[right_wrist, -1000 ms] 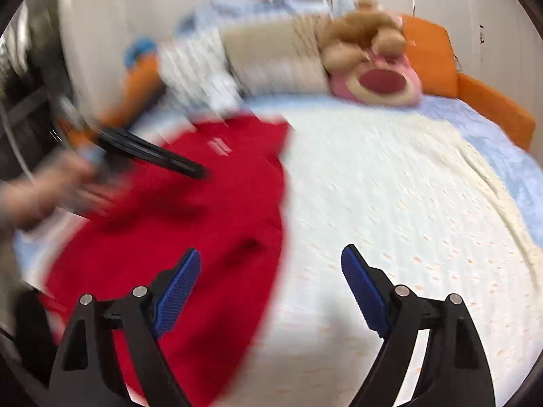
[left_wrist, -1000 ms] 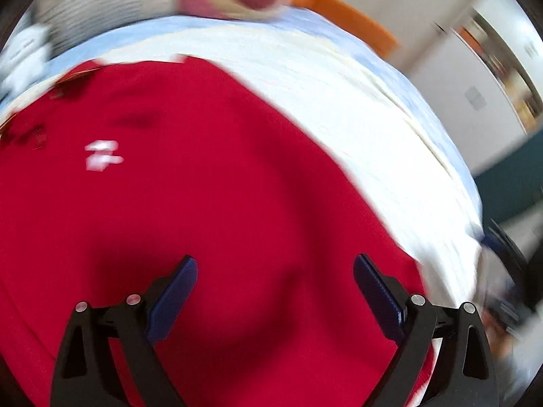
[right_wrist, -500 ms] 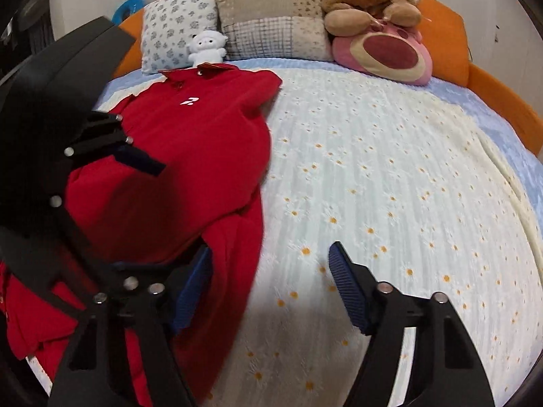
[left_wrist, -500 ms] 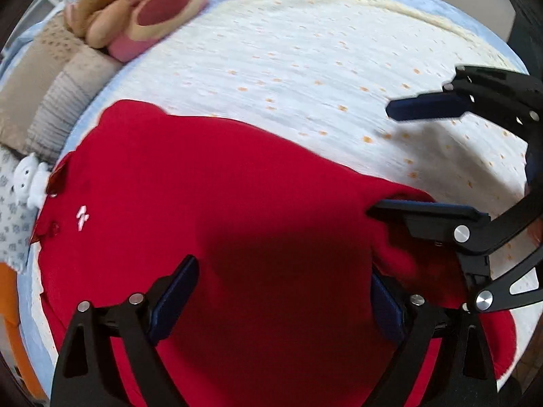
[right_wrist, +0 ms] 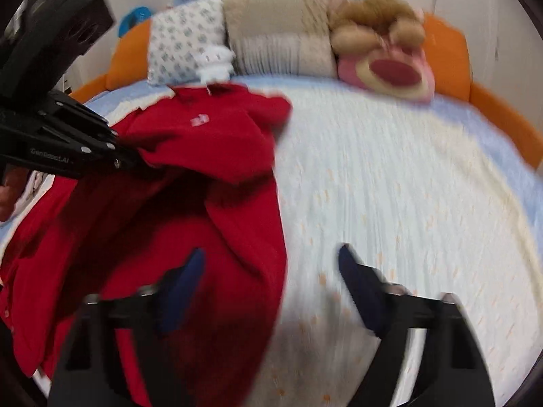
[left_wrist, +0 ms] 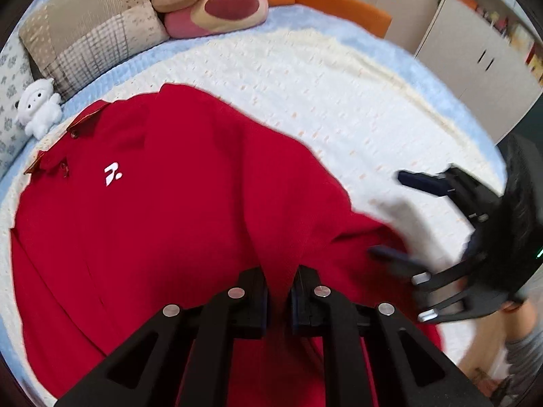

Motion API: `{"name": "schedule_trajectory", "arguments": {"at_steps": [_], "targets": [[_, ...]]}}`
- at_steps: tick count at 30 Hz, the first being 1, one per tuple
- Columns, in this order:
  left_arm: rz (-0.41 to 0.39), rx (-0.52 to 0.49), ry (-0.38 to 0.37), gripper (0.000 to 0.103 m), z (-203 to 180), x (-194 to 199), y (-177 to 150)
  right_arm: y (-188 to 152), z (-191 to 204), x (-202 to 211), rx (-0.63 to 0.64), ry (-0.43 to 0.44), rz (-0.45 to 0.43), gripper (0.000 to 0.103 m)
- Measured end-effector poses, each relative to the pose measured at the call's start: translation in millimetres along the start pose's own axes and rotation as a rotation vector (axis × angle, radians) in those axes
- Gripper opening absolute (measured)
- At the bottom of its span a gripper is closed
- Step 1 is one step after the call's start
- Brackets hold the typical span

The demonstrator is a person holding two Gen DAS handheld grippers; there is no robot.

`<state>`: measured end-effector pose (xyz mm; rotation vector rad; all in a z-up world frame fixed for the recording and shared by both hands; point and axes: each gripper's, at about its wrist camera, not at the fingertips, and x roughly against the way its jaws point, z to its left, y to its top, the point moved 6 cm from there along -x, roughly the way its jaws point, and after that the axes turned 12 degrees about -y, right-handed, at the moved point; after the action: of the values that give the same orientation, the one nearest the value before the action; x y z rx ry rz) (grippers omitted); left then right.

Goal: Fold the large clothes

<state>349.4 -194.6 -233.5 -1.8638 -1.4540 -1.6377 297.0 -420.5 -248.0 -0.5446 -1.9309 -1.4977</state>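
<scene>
A red polo shirt (left_wrist: 169, 220) with a small white logo lies spread on the bed, collar toward the pillows. My left gripper (left_wrist: 279, 291) is closing its jaws on a raised fold of the shirt's near part, and the pads pinch the cloth. In the right wrist view the left gripper (right_wrist: 142, 164) holds that shirt (right_wrist: 220, 156) lifted off the bed. My right gripper (right_wrist: 271, 268) hangs over the shirt's right edge with its jaws opening wide. Nothing is gripped, though the edge lies below the gap. From the left wrist view, the right gripper (left_wrist: 387, 213) shows at the right.
A white daisy-print blanket (left_wrist: 339, 95) covers the bed to the right of the shirt. Along the head stand a patchwork pillow (left_wrist: 91, 30), a pink-and-brown plush bear (left_wrist: 217, 3) and a small white plush toy (left_wrist: 39, 105). An orange bed frame (left_wrist: 339, 3) and a wardrobe (left_wrist: 475, 68) lie beyond.
The left jaws went from wide open over the shirt to closed on a fold of it, and the cloth has risen. The right jaws have spread wider beside the shirt's edge.
</scene>
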Motion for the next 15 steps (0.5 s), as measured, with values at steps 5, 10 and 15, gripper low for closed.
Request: {"name": "schedule_trajectory", "arguments": {"at_steps": [5, 10, 15], "targets": [[-0.073, 0.015, -0.052, 0.014, -28, 24, 7, 35, 27, -28, 0.042, -0.006, 0.012, 0.081], [-0.105, 0.022, -0.065, 0.014, -35, 40, 3, 61, 23, -73, -0.074, 0.043, 0.056, 0.075], [-0.108, 0.043, -0.067, 0.015, -26, 44, -3, 63, 18, -100, -0.046, 0.031, 0.11, 0.037]]}}
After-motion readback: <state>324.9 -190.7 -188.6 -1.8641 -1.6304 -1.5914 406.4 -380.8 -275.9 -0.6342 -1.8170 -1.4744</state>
